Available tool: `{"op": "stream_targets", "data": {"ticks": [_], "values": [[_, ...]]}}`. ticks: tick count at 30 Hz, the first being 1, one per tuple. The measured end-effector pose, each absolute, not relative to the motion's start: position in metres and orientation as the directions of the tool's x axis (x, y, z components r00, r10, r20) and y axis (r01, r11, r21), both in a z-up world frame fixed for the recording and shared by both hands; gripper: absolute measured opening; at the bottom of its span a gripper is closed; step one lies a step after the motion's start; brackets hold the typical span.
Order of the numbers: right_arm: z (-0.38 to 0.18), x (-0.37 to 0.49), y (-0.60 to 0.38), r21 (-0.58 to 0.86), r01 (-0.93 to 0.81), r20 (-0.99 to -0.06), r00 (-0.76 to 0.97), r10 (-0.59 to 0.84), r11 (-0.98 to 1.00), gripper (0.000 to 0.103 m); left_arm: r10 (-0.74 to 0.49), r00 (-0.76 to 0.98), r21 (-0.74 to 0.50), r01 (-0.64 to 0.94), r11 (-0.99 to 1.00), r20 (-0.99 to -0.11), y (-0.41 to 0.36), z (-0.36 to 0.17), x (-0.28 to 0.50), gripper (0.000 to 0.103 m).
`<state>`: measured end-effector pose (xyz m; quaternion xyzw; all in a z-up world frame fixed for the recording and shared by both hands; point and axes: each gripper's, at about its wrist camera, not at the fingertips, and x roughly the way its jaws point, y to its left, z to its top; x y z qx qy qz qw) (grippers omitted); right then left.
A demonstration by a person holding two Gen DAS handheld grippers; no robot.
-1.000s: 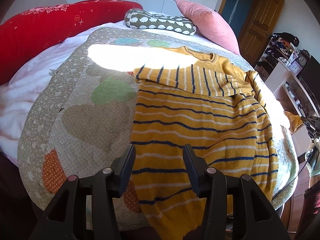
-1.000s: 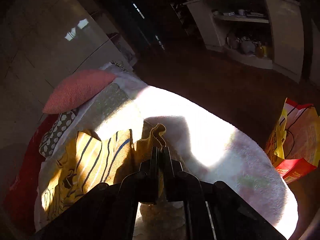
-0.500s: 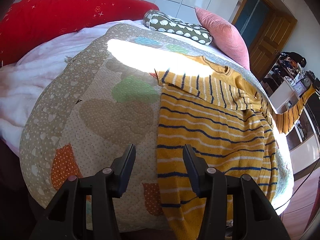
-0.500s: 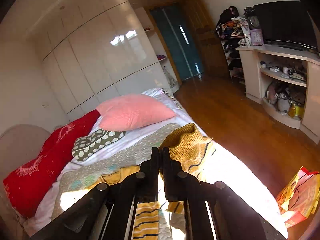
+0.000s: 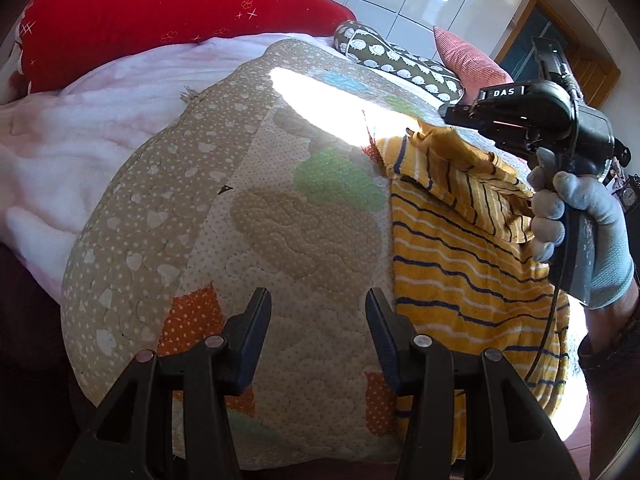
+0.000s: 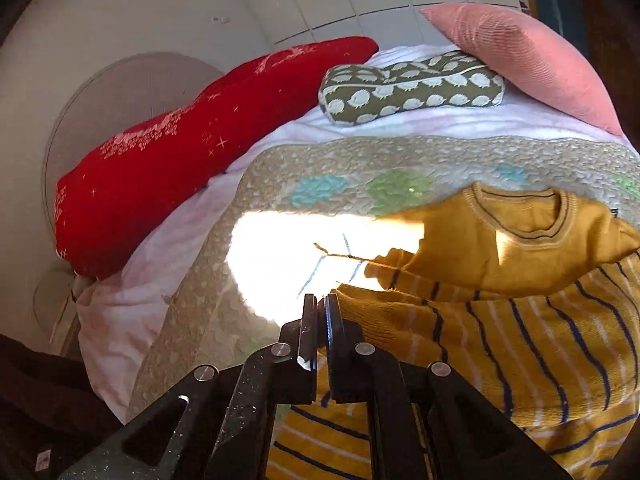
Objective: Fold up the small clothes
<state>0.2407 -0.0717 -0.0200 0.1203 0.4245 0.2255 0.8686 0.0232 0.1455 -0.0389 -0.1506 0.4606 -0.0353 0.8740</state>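
A bed covered by a dotted patchwork quilt [image 5: 256, 216] fills both views, with a red bolster [image 5: 160, 20], a patterned cushion [image 6: 412, 90] and a pink pillow [image 6: 524, 60] ranged along its far side. The yellow striped sweater [image 5: 472, 272] is spread on the right part of the quilt, one sleeve [image 5: 460, 176] laid across the chest below the neckline [image 6: 516, 216]. The right gripper [image 6: 320, 312], carried in a gloved hand [image 5: 576, 232], is seen with its jaws practically shut at the sleeve's cuff edge; whether any knit is pinched cannot be told. The left gripper [image 5: 318, 300] is held about half open and empty over bare quilt, the sweater's side edge just beside its right finger. If the cuff is released loosely, the soft sleeve could slide back or bunch, and the fold would be spoiled.
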Motion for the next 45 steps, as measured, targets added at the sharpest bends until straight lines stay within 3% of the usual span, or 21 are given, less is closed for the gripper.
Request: {"op": "stream_targets", "data": {"ticks": [5, 9, 14, 19, 28, 29, 30, 31, 36, 38, 42, 44, 45], "values": [[-0.038, 0.234, -0.076, 0.463, -0.267, -0.674, 0.513, 0.532, 0.845, 0.009, -0.202, 0.568, -0.295, -0.076, 0.952, -0.798, 0.151, -0.042, 0.023, 0.049], [-0.017, 0.21, -0.13, 0.393, -0.227, -0.663, 0.601, 0.446, 0.891, 0.026, -0.214, 0.554, -0.297, -0.062, 0.953, -0.804, 0.144, -0.044, 0.027, 0.049], [-0.013, 0.179, -0.212, 0.36, -0.111, -0.664, 0.667, 0.338, 0.926, 0.031, -0.264, 0.556, -0.304, 0.021, 0.952, -0.788, 0.117, -0.028, 0.05, 0.049], [-0.029, 0.154, -0.278, 0.45, -0.019, -0.643, 0.687, 0.338, 0.893, 0.034, -0.316, 0.546, -0.29, 0.135, 0.947, -0.776, 0.067, -0.009, 0.117, 0.055], [-0.074, 0.149, -0.333, 0.639, 0.079, -0.593, 0.685, 0.424, 0.765, 0.035, -0.275, 0.349, -0.245, 0.129, 0.961, -0.896, -0.001, -0.06, 0.24, 0.054], [-0.077, 0.151, -0.337, 0.653, 0.09, -0.585, 0.69, 0.426, 0.752, 0.035, -0.262, 0.338, -0.237, 0.114, 0.965, -0.904, -0.003, -0.064, 0.245, 0.044], [-0.079, 0.154, -0.341, 0.669, 0.102, -0.577, 0.696, 0.427, 0.736, 0.035, -0.246, 0.336, -0.223, 0.106, 0.969, -0.909, -0.005, -0.064, 0.248, 0.019], [-0.082, 0.158, -0.346, 0.688, 0.115, -0.567, 0.702, 0.432, 0.716, 0.035, -0.248, 0.331, -0.222, 0.114, 0.968, -0.911, -0.007, -0.063, 0.251, 0.01], [-0.089, 0.173, -0.362, 0.759, 0.139, -0.514, 0.728, 0.454, 0.636, 0.034, -0.243, 0.375, -0.202, 0.145, 0.968, -0.894, -0.008, -0.04, 0.257, 0.007], [-0.077, 0.175, -0.357, 0.739, 0.105, -0.506, 0.739, 0.445, 0.665, 0.022, -0.23, 0.403, -0.186, 0.145, 0.972, -0.886, -0.006, -0.027, 0.264, 0.007], [-0.06, 0.175, -0.344, 0.743, 0.03, -0.473, 0.729, 0.494, 0.668, 0.022, -0.168, 0.464, -0.137, 0.099, 0.986, -0.87, 0.003, -0.012, 0.28, 0.007], [-0.063, 0.176, -0.342, 0.744, 0.025, -0.483, 0.712, 0.51, 0.668, 0.03, -0.143, 0.458, -0.13, 0.061, 0.99, -0.878, 0.012, -0.021, 0.285, 0.007], [-0.067, 0.176, -0.343, 0.738, 0.037, -0.498, 0.704, 0.506, 0.674, 0.042, -0.12, 0.448, -0.113, 0.043, 0.993, -0.886, 0.014, -0.029, 0.287, 0.007]]}}
